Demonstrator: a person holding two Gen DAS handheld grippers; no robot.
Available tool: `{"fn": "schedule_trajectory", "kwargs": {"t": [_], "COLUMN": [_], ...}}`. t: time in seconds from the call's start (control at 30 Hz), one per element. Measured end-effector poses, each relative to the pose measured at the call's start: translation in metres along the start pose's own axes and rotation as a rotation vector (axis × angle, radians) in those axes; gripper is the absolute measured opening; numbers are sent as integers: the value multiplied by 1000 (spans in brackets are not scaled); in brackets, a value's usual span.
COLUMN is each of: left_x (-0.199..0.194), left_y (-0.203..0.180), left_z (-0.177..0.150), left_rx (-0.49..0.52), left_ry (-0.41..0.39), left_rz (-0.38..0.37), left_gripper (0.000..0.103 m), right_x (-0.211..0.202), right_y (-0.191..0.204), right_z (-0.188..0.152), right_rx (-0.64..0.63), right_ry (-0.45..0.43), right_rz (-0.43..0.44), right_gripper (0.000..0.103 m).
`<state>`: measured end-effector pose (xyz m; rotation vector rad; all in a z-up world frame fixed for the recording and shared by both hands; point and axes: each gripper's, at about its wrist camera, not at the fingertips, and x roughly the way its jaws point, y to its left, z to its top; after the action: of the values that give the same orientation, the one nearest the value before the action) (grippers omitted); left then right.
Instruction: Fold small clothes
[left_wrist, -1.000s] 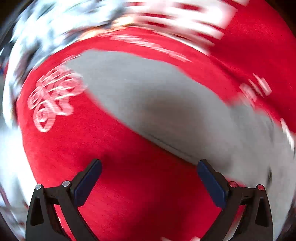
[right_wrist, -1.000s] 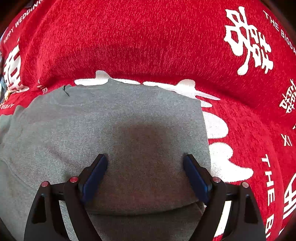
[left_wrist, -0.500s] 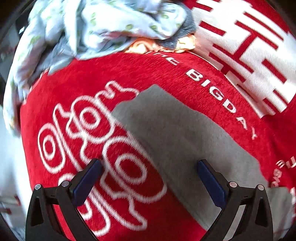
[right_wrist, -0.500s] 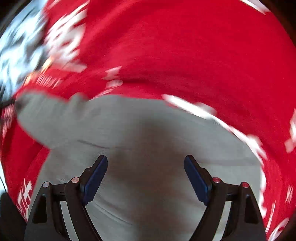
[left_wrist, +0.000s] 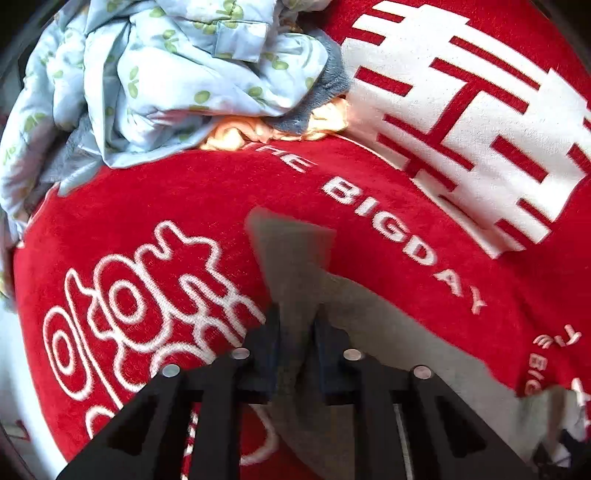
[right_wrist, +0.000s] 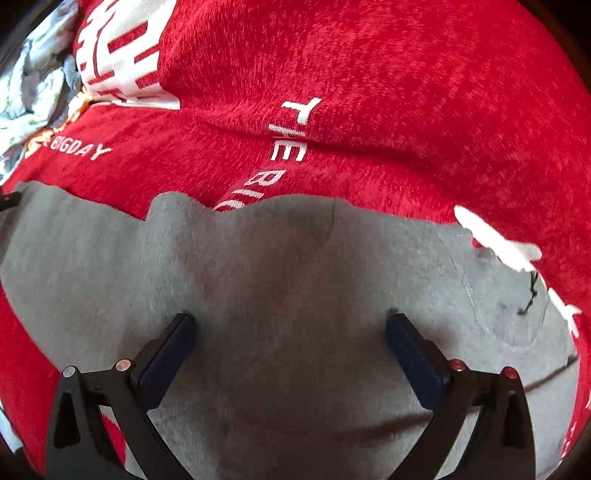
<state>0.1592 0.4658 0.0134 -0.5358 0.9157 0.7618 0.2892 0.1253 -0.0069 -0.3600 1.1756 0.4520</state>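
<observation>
Red plush cloth with white lettering (left_wrist: 207, 192) under grey knit garment (right_wrist: 288, 280); left tongs (left_wrist: 297, 317) pinch garment corner; right tongs (right_wrist: 290, 332) spread wide above garment.

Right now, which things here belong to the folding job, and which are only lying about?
Job in hand:
- grey garment
- left gripper, shut on its corner
- right gripper, open over it

Lying about:
- red blanket underneath
- blue leaf-print cloth
- orange cloth
</observation>
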Motion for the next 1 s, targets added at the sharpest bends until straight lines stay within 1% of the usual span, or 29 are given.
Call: {"fn": "schedule_trajectory", "kwargs": {"t": [0.07, 0.17, 0.2, 0.23, 0.27, 0.37, 0.4, 0.43, 0.47, 0.5, 0.53, 0.6, 0.63, 0.73, 0.8, 0.83, 0.9, 0.97, 1.0], "left_x": [-7, -28, -36, -43, -50, -73, -79, -87, -94, -100, -106, -116, -121, -139, -153, -162, -177, -197, -205], "left_y": [2, 4, 3, 2, 1, -2, -2, -3, -5, -7, -13, -26, -35, -69, -94, -110, -138, -176, -195], "left_z": [-1, -2, -3, -4, -5, -7, -9, -9, -10, -11, -12, -18, -21, -35, -45, -51, -62, -79, -88], "left_rx": [-28, -33, -26, -21, -15, -3, 0, 5, 11, 21, 38, 67, 87, 135, 172, 199, 244, 302, 328], "left_ry": [-5, -51, -69, -82, -92, -111, -116, -124, -130, -135, -138, -146, -143, -126, -121, -121, -117, -117, -117], "left_rz": [-31, -76, -87, -95, -101, -133, -139, -149, -157, -163, -171, -184, -193, -242, -271, -284, -309, -343, -358], "left_gripper": [15, 14, 14, 14, 14, 14, 14, 14, 14, 14, 14, 13, 13, 13, 13, 13, 12, 12, 10], "right_x": [-2, -24, -29, -29, -26, 5, 6, 8, 10, 6, -2, -32, -46, -87, -112, -116, -132, -144, -150], "right_y": [-2, -14, -18, -20, -20, -11, -5, -1, 2, 2, -1, -13, -21, -60, -96, -108, -142, -170, -188], "right_z": [8, 7, 6, 6, 7, 10, 11, 15, 20, 26, 28, 24, 18, -15, -51, -61, -94, -122, -140], "right_rx": [24, 101, 119, 131, 132, 101, 93, 72, 52, 57, 70, 98, 107, 142, 175, 183, 211, 250, 285], "right_ry": [24, -52, -71, -71, -60, 66, 25, 18, 32, 36, 15, -70, -99, -157, -181, -186, -195, -194, -191], "right_rz": [-13, -34, -43, -59, -67, -54, -73, -89, -92, -99, -102, -56, -49, -76, -96, -109, -161, -185, -187], "right_gripper": [102, 102, 102, 102, 102, 102, 103, 103, 103, 100, 98, 97, 97, 97, 97, 97, 97, 97, 97]}}
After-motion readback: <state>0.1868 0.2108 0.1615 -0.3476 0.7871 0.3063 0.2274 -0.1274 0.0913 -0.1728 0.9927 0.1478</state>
